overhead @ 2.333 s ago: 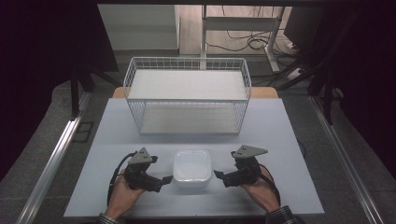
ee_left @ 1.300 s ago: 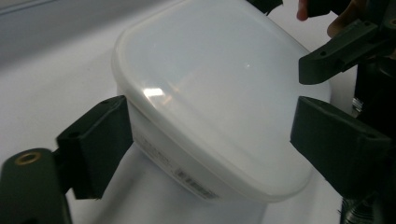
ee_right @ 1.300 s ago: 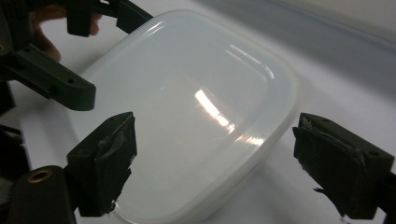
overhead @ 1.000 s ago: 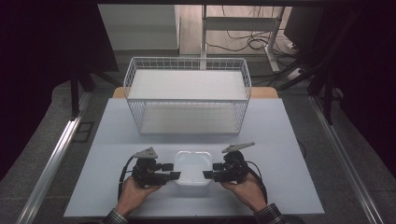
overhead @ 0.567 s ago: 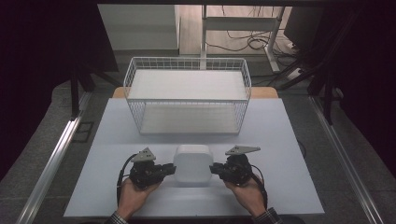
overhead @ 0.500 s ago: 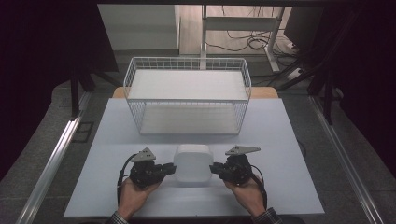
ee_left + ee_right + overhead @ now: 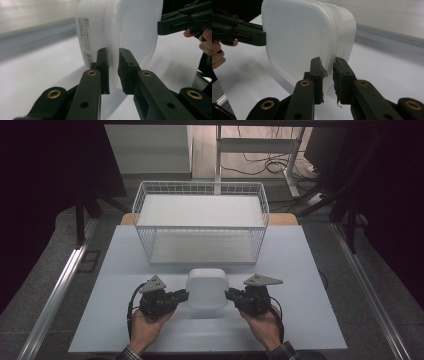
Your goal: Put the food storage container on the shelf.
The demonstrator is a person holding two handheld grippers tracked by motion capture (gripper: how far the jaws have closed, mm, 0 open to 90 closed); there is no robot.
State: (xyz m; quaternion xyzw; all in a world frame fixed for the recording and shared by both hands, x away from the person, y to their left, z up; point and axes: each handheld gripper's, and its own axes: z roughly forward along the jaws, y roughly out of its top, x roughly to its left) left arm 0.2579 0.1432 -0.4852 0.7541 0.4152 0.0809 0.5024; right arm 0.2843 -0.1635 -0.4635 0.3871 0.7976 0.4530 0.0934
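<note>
the left tool (image 7: 181, 296) is clamped on the left rim of a white plastic container (image 7: 207, 289), its jaws pinching the edge. the container sits between the two tools, tipped up on its edge with its base toward the camera, over the white desk (image 7: 310, 265). the right tool (image 7: 231, 294) grips the opposite rim the same way. beyond both tools, farther along the desk, stands a white wire basket (image 7: 201, 222).

Both hands reached forward, palms inward. The left gripper (image 7: 181, 295) and right gripper (image 7: 232, 294) faced each other, fingers (image 7: 103, 67) pinched nearly together.
</note>
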